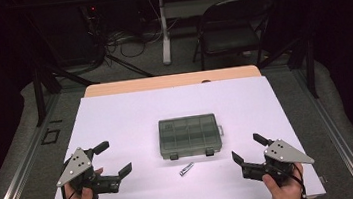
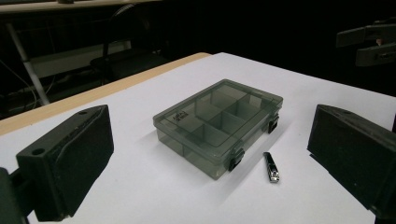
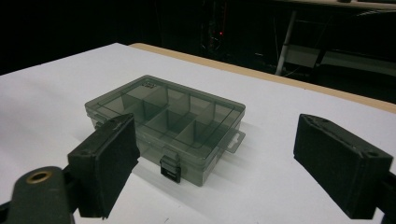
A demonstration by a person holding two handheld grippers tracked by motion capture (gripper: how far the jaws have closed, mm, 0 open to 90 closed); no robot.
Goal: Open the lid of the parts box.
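A grey see-through compartment box (image 1: 188,136) lies shut in the middle of the white sheet (image 1: 130,110), its two black latches facing the near edge. A small metal nail clipper (image 1: 186,169) lies just in front of it. My left gripper (image 1: 114,158) is held at the near left, open and empty, pointing towards the box. At the near right my right gripper (image 1: 247,148) is open too, with nothing in it. In the left gripper view the box (image 2: 219,126) and the clipper (image 2: 272,168) lie between the wide jaws. In the right gripper view the box (image 3: 168,121) sits ahead, behind the left jaw.
The wooden far edge of the table (image 1: 172,81) shows beyond the sheet. A dark folding chair (image 1: 231,23), a white table leg (image 1: 164,35) and loose cables (image 1: 122,40) stand on the floor behind. Black stand legs (image 1: 37,90) flank the table.
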